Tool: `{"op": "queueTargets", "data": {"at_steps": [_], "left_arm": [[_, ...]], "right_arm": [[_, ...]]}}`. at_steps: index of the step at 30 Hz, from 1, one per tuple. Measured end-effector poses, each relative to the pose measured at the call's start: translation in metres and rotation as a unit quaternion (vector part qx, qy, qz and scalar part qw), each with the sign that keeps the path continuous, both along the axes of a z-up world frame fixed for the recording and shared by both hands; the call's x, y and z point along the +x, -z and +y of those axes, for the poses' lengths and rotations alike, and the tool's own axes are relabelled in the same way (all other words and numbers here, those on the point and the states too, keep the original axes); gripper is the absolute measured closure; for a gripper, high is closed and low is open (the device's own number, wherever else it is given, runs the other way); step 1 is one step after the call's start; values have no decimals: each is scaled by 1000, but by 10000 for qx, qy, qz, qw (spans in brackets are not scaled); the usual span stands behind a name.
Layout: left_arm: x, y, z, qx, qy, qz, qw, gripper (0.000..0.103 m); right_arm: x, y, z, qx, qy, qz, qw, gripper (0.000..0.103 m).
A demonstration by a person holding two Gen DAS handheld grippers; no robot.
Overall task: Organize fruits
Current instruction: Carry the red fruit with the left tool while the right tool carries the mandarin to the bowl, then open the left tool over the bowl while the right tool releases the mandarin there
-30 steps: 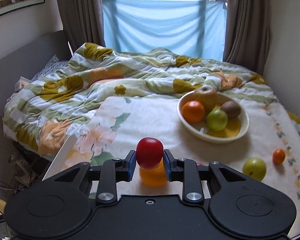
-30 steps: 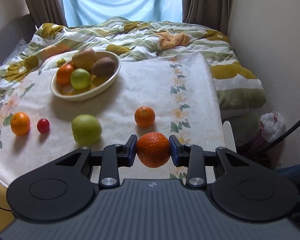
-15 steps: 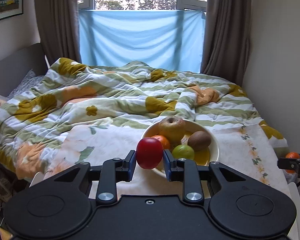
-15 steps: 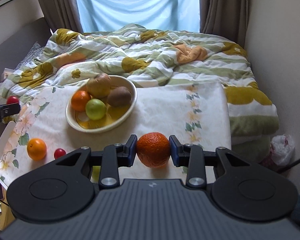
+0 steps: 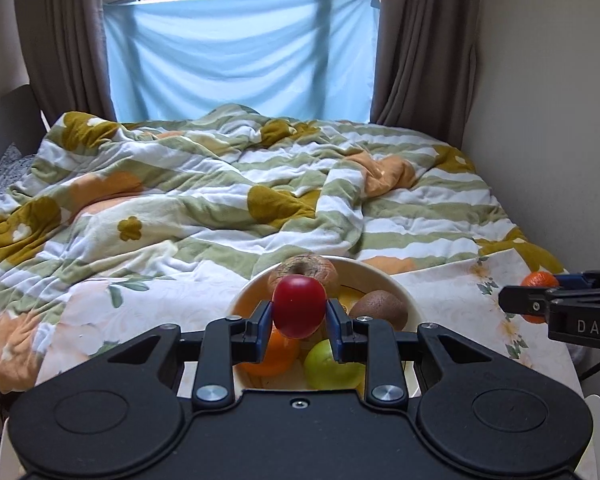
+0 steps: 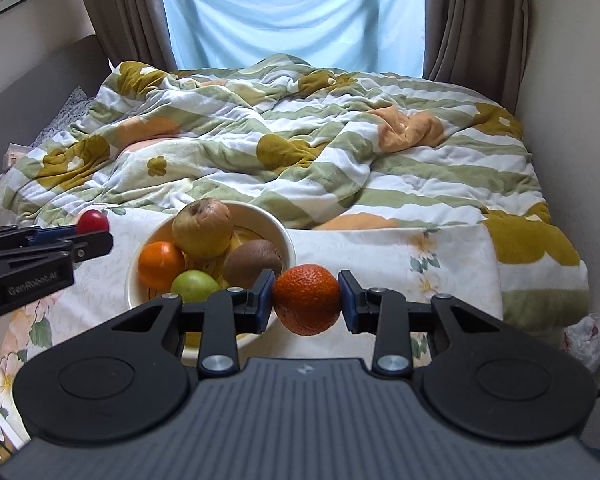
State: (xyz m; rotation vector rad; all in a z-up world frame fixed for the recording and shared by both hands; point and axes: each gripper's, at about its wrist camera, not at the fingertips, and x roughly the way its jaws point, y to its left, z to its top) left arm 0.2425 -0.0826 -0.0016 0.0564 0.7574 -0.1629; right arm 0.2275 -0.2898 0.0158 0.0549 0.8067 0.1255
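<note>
My left gripper (image 5: 299, 314) is shut on a small red fruit (image 5: 299, 305) and hangs over the near side of the cream bowl (image 5: 384, 276). In that bowl lie a brownish apple (image 6: 202, 233), an orange (image 6: 161, 264), a green apple (image 6: 194, 285) and a kiwi (image 6: 252, 262). My right gripper (image 6: 307, 300) is shut on a dark orange (image 6: 307, 298), just right of the bowl (image 6: 288, 240) and above the floral cloth (image 6: 380, 252). From the right wrist view the left gripper (image 6: 90, 230) shows at the left edge; the left wrist view catches the right gripper (image 5: 540, 292) at its right edge.
A rumpled striped and flowered quilt (image 5: 220, 184) covers the bed behind the bowl. Walls close in on the right (image 6: 580, 100), and curtains with a blue sheet (image 5: 240, 56) hang over the window. A white plastic bag (image 6: 586, 336) lies low at the right.
Both grippers have travelled across the cloth toward the bowl with their fruits held. The bowl now sits close under the left gripper and beside the right one. The loose fruits on the cloth have left view.
</note>
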Motion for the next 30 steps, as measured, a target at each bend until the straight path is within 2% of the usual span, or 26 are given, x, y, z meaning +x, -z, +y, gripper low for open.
{"op": "queueTargets", "data": {"at_steps": [11, 17, 18, 19, 21, 22, 26, 30], "left_arm": [[44, 45, -20, 110, 403, 595, 9974, 71], [50, 53, -22, 103, 520, 698, 9961, 70], [50, 53, -22, 96, 552, 692, 9960, 60], [50, 52, -22, 103, 595, 677, 9959, 43], [46, 48, -21, 137, 617, 563, 9964, 21], [43, 45, -20, 167, 633, 492, 9966, 18], [35, 37, -13, 203, 652, 436, 9967, 17], [23, 29, 2, 115, 546, 410, 9976, 12]], "right_arm": [[45, 23, 2, 92, 160, 243, 9995, 53], [56, 32, 3, 85, 223, 351, 9991, 53], [57, 33, 3, 89, 227, 358, 9991, 53], [58, 33, 3, 97, 236, 363, 9990, 53], [60, 33, 3, 103, 248, 369, 9990, 53], [60, 33, 3, 105, 247, 365, 9990, 53], [62, 31, 3, 132, 246, 346, 9990, 53], [61, 31, 6, 190, 113, 355, 9991, 53]]}}
